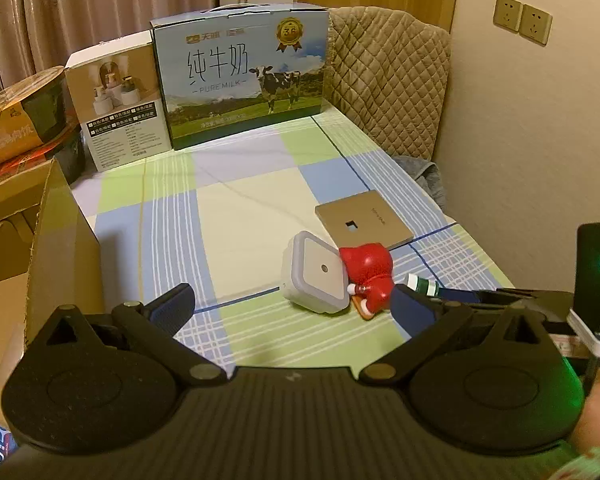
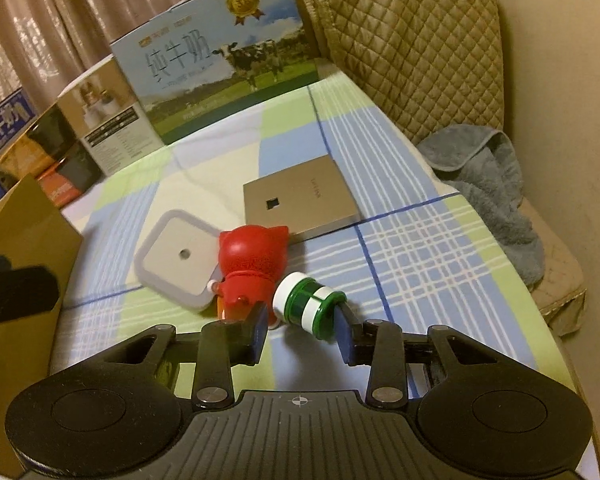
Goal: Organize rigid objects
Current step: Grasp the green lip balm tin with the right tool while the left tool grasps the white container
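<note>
Right gripper spread around green-white bottle (no contact seen); left gripper open wide.

checked cloth surface with a small cluster of objects and boxes along the back

the blue, green and cream cloth carries a flat tan square plate, a white square device tilted against a red figurine lying on its side, and a green-and-white bottle lying just beside the figurine. a milk carton box and a smaller white-and-brown box stand side by side at the far edge. a grey towel lies crumpled off the right edge.
</note>
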The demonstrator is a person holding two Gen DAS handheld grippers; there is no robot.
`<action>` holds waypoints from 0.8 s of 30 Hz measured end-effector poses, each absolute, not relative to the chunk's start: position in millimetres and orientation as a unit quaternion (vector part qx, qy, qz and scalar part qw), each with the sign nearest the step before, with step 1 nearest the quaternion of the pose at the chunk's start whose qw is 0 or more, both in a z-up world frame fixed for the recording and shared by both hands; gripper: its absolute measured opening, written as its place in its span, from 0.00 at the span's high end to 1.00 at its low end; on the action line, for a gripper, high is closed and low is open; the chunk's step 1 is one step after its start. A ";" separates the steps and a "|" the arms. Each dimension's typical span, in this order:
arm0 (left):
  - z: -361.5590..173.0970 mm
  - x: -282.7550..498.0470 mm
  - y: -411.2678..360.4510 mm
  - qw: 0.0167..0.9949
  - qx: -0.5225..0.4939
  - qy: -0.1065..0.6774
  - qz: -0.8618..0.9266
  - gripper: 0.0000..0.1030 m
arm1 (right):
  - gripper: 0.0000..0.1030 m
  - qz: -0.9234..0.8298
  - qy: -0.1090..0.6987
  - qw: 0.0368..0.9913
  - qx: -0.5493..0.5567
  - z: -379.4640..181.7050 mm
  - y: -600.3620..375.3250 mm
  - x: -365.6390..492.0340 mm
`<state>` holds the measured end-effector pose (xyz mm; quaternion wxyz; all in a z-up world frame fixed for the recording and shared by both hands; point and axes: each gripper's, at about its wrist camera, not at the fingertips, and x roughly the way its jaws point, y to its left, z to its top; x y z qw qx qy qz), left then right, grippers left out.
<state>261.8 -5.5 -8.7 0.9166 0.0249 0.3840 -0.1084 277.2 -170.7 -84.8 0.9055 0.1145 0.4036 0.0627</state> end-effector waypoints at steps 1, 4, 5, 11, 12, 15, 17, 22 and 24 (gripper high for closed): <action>-9.3 262.4 -5.7 0.916 0.024 0.385 -0.108 0.01 | 0.67 0.059 0.402 0.906 0.114 -85.5 -170.6 278.6; -12.1 265.6 -6.6 0.915 0.026 0.387 -0.108 0.01 | 0.67 0.054 0.401 0.907 0.113 -87.3 -170.4 283.4; -13.2 266.4 -7.2 0.915 0.027 0.388 -0.107 0.01 | 0.67 0.052 0.400 0.909 0.108 -87.5 -169.5 284.7; -23.5 274.6 -7.2 0.911 0.018 0.399 -0.099 0.01 | 0.65 0.037 0.393 0.914 0.095 -90.5 -168.7 292.0; -24.9 275.2 -7.6 0.911 0.017 0.400 -0.100 0.01 | 0.65 0.034 0.391 0.915 0.095 -90.3 -169.5 292.3; -27.8 278.9 -7.9 0.909 0.013 0.403 -0.100 0.01 | 0.59 0.022 0.381 0.918 0.103 -89.0 -174.1 293.5; -29.2 281.5 -8.4 0.909 0.008 0.405 -0.098 0.01 | 0.48 0.015 0.374 0.921 0.106 -87.8 -176.4 295.6; -36.3 292.8 -7.7 0.906 -0.004 0.416 -0.083 0.01 | 0.45 0.014 0.364 0.925 0.111 -88.9 -176.8 306.1; -39.2 297.5 -7.4 0.904 -0.007 0.420 -0.077 0.01 | 0.45 0.014 0.362 0.926 0.107 -90.3 -175.0 311.0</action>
